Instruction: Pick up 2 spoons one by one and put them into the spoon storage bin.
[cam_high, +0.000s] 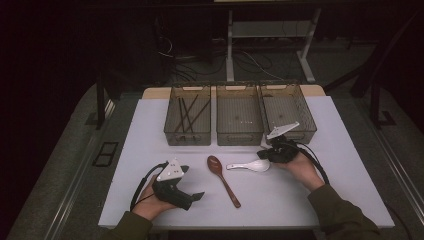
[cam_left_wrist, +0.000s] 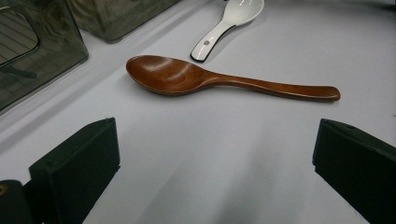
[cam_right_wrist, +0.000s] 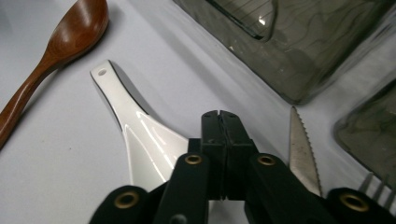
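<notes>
A brown wooden spoon (cam_high: 222, 180) lies at the middle of the white table (cam_high: 150, 150), bowl toward the bins. Right of it lies a white ceramic spoon (cam_high: 248, 165), its bowl next to my right gripper (cam_high: 265, 154). In the right gripper view my right gripper (cam_right_wrist: 223, 119) has its jaws pressed together with nothing between them, just above the white spoon's (cam_right_wrist: 135, 126) bowl. My left gripper (cam_high: 197, 196) rests at the front left. In the left gripper view it (cam_left_wrist: 215, 163) stands wide open, and the wooden spoon (cam_left_wrist: 187, 77) lies across ahead of its jaws.
Three dark see-through bins stand in a row at the back: the left bin (cam_high: 187, 120) holds dark chopsticks, then come the middle bin (cam_high: 239, 117) and the right bin (cam_high: 287, 112). A serrated knife (cam_right_wrist: 301, 149) and a fork (cam_right_wrist: 373, 184) lie beside my right gripper.
</notes>
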